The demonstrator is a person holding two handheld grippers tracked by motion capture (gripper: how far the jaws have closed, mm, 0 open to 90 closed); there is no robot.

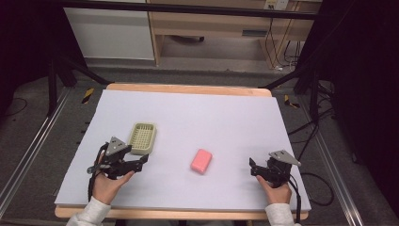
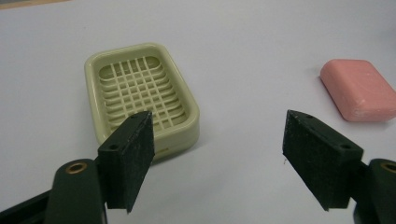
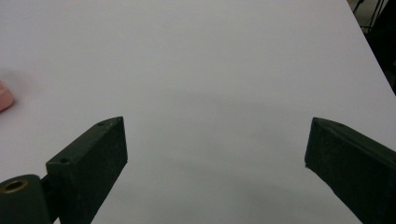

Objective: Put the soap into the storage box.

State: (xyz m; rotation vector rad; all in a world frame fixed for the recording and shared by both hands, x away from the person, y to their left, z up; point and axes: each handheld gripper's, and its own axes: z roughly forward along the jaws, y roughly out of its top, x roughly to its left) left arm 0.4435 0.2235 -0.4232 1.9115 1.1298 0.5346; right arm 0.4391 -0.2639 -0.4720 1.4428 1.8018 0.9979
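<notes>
While the left claw (image 2: pixel 217 163) hangs just short of the soap dish (image 2: pixel 140 95), its jaws stand wide apart with nothing between them, one pad overlapping the dish's near corner in the left gripper view. Soap bar (image 1: pixel 201 161), pink, lies flat on the white bench (image 1: pixel 211 117), between the two claws and clear of the dish. Right claw (image 3: pixel 215 168) released too, over bare bench, well apart from the bar.

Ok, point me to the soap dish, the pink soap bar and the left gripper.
soap dish (image 2: pixel 140 88), left gripper view, on its slatted floor.
pink soap bar (image 1: pixel 201 161), high view, on its top face.
left gripper (image 2: pixel 217 158), left gripper view, midway between its open fingertips.
</notes>
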